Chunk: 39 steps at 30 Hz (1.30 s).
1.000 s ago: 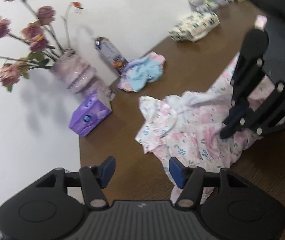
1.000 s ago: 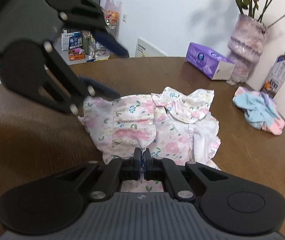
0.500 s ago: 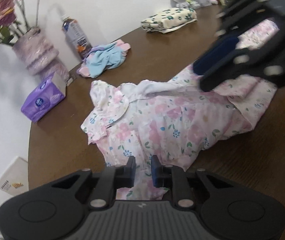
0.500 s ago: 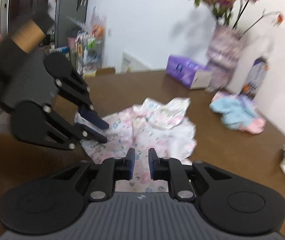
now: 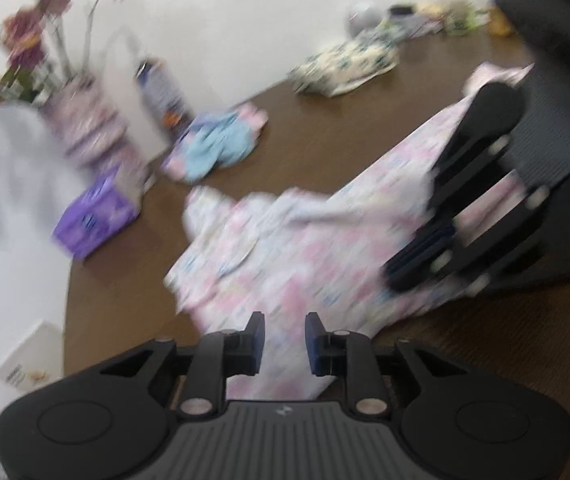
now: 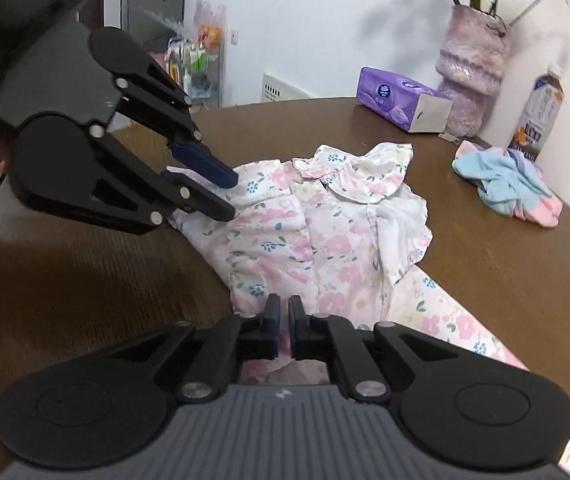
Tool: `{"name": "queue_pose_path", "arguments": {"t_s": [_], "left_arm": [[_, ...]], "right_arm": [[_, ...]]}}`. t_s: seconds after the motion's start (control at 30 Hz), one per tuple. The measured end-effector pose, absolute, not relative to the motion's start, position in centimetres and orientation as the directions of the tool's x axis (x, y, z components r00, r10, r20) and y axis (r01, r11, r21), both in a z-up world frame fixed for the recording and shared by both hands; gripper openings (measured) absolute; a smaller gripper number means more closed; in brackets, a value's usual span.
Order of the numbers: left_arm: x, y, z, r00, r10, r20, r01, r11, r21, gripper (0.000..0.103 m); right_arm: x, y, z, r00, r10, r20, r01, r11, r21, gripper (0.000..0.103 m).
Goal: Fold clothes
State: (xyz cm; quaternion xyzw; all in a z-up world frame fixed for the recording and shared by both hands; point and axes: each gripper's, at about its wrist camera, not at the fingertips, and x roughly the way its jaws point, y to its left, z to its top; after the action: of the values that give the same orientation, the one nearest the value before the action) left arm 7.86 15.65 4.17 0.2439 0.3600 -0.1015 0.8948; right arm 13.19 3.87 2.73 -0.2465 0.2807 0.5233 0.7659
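1. The floral dress (image 6: 325,236) lies spread on the brown bench (image 6: 85,280), collar toward the purple tissue box (image 6: 401,100) and vase (image 6: 473,80), skirt running back under the right gripper (image 6: 281,322).
2. The right gripper's fingers are pinched together on the dress hem; cloth shows between and below them.
3. The left gripper (image 5: 284,340) sits at the dress's left edge. Its fingers have just been opening slightly, leaving a narrow gap with cloth lying in it; whether they press on it is unclear in the blurred left wrist view.
4. Judged step: securing both lower corners before the first fold.
5. Next, the left fingers likely need a firm pinch, then both lift together and carry the hem toward the collar, clear of the blue-and-pink cloth bundle (image 6: 505,184).
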Motion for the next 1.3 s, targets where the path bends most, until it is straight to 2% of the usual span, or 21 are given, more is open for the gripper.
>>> {"name": "queue_pose_path", "arguments": {"t_s": [0.13,0.4,0.5,0.63,0.7,0.87,1.3], "left_arm": [[8.2,13.4,3.1,0.692,-0.035,-0.721,0.427,0.826,0.368,0.023],[9.0,13.8,2.4,0.676,-0.026,-0.737,0.391,0.86,0.328,0.022],[9.1,13.8,2.3,0.677,-0.014,-0.736,0.382,0.861,0.336,0.022],[8.3,14.5,2.9,0.692,0.004,-0.722,0.341,0.879,0.333,0.026],[7.9,15.1,3.3,0.7,0.005,-0.714,0.32,0.892,0.32,0.032],[8.2,16.8,2.7,0.683,0.074,-0.726,0.246,0.914,0.324,0.03],[7.6,18.3,3.1,0.695,0.09,-0.713,0.173,0.942,0.287,0.025]], "right_arm": [[12.8,3.6,2.8,0.311,0.666,-0.679,-0.937,0.335,-0.1,0.005],[11.2,0.2,5.9,0.344,0.705,-0.62,-0.929,0.351,-0.116,0.006],[10.6,0.8,5.3,0.332,0.698,-0.634,-0.936,0.327,-0.13,0.006],[10.4,2.1,3.4,0.321,0.673,-0.667,-0.94,0.311,-0.139,0.006],[10.9,1.9,2.9,0.313,0.682,-0.661,-0.94,0.323,-0.111,0.007],[11.3,1.6,2.7,0.296,0.691,-0.659,-0.938,0.34,-0.066,0.007],[11.3,1.3,2.6,0.301,0.693,-0.655,-0.932,0.359,-0.049,0.007]]}}
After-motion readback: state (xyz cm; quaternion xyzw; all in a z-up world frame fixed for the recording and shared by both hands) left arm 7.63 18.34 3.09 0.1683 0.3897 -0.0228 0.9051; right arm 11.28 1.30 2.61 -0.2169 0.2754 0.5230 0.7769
